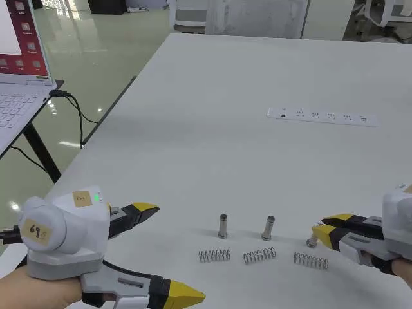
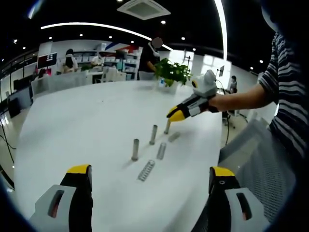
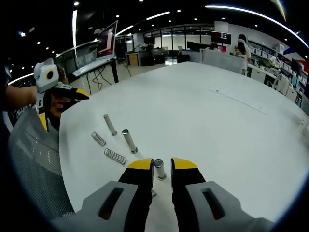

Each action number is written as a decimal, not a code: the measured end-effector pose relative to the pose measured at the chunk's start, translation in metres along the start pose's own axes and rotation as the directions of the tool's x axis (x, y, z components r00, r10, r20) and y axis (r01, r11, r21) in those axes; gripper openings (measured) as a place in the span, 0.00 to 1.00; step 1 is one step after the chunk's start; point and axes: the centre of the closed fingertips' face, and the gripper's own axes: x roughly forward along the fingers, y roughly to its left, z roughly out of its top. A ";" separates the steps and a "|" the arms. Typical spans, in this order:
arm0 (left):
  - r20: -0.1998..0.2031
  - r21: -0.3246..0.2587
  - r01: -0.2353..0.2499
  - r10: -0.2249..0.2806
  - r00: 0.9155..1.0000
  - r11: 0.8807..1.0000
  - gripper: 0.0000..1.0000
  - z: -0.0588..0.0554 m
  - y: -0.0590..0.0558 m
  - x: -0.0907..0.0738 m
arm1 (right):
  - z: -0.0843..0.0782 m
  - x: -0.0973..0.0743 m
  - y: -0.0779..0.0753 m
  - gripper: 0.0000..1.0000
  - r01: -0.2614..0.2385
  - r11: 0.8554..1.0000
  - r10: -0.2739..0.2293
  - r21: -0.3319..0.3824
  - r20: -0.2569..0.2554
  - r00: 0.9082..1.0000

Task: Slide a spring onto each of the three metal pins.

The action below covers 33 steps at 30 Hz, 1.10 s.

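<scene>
Right tool (image 3: pixel 162 164) straddles the end pin (image 3: pixel 159 170) near the table's (image 1: pixel 257 148) front edge, probably to steady it; can't tell if it's clamped. Left tool (image 1: pixel 166 252) hangs wide open, free to fetch a spring (image 1: pixel 214 255). All three springs (image 1: pixel 259 255) lie loose just before the pins (image 1: pixel 223 226).

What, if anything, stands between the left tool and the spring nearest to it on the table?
Nothing visible does. The open left tool is held to the left of the leftmost spring, and there is bare white table between them. The leftmost pin stands upright behind that spring, off the direct path.
</scene>
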 end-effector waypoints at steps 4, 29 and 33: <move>0.000 -0.003 0.000 0.000 1.000 1.000 0.98 -0.001 -0.001 0.000 | 0.001 -0.004 -0.002 0.14 -0.004 1.000 0.004 0.002 0.004 1.000; -0.011 0.006 -0.003 0.003 1.000 1.000 0.98 -0.003 0.003 0.000 | -0.024 -0.022 0.003 0.16 -0.069 0.985 0.053 -0.159 -0.105 0.993; -0.015 0.006 -0.003 0.003 1.000 1.000 0.98 -0.004 0.002 0.001 | -0.027 -0.023 0.008 0.16 -0.095 0.973 0.069 -0.210 -0.127 0.990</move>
